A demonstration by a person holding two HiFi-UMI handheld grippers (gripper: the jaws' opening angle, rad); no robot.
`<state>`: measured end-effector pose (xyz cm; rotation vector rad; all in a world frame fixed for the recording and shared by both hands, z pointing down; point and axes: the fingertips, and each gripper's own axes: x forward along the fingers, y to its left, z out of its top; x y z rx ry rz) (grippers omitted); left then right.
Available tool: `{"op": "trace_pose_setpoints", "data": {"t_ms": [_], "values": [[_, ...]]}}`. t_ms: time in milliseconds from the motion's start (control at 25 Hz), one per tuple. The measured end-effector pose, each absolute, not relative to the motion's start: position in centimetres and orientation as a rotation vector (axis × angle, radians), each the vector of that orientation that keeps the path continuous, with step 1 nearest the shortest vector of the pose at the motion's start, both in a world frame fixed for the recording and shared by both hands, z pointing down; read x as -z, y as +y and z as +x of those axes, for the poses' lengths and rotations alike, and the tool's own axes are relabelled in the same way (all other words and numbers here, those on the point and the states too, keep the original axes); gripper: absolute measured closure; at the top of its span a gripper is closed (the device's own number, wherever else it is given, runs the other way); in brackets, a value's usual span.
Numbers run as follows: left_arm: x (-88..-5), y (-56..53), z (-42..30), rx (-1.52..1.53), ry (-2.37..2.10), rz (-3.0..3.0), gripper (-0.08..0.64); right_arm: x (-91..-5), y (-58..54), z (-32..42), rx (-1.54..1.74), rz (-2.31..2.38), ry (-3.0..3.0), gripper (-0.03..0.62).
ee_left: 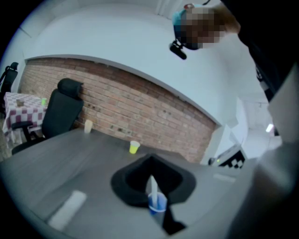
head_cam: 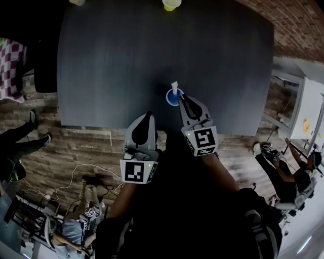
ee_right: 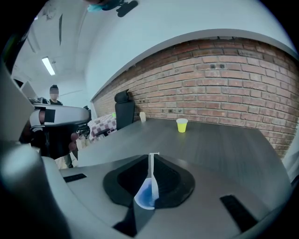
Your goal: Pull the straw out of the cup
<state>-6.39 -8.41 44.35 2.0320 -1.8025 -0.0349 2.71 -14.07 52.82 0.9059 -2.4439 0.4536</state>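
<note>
White straw (head_cam: 174,87) standing in small blue plastic cup (head_cam: 170,99), leaning slightly, top end well clear of the rim. Cup on dark grey desk (head_cam: 116,60), close to the near edge.

Just beside the cup, at its near right: grey-shelled right tool (head_cam: 186,101). Jaws apart, dark inner faces spread to either side. In the right gripper view, cup and straw showing in the gap, straw on the midline. Not clamped on either; whether a jaw brushes the cup, impossible to tell.

Nearer than the cup and to its left: grey-shelled left tool (head_cam: 147,117), over the near desk edge and apart from the cup. Jaws likewise parted and holding nothing; in the left gripper view, cup and straw seen ahead through the gap.

Well beyond the cup, at the far desk edge: small yellow cup (head_cam: 171,4). Further beyond, red brick wall (ee_right: 224,79). Far off to the cup's left, black office chair (ee_left: 63,109).
</note>
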Motion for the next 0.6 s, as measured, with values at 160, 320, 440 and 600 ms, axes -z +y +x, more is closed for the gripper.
{"op": "trace_pose_setpoints", "data": {"t_ms": [160,320,440,600], "values": [[-45.1,-8.7,-6.4,0.027,-1.801,2.008,0.555,-54.1,-14.6,2.7,-0.462,0.891,-2.424,0.583],[-45.7,-9.1,-6.5,0.028,-1.805,1.988,0.555,-55.2,-15.0,2.5,-0.471,0.863,-2.4,0.581],[-46.1,-9.3,-6.5,0.027,-1.81,1.971,0.555,-56.1,-15.0,2.4,-0.477,0.833,-2.387,0.571],[-46.7,-9.5,-6.5,0.024,-1.819,1.947,0.555,-57.1,-15.2,2.2,-0.487,0.798,-2.375,0.551]]}}
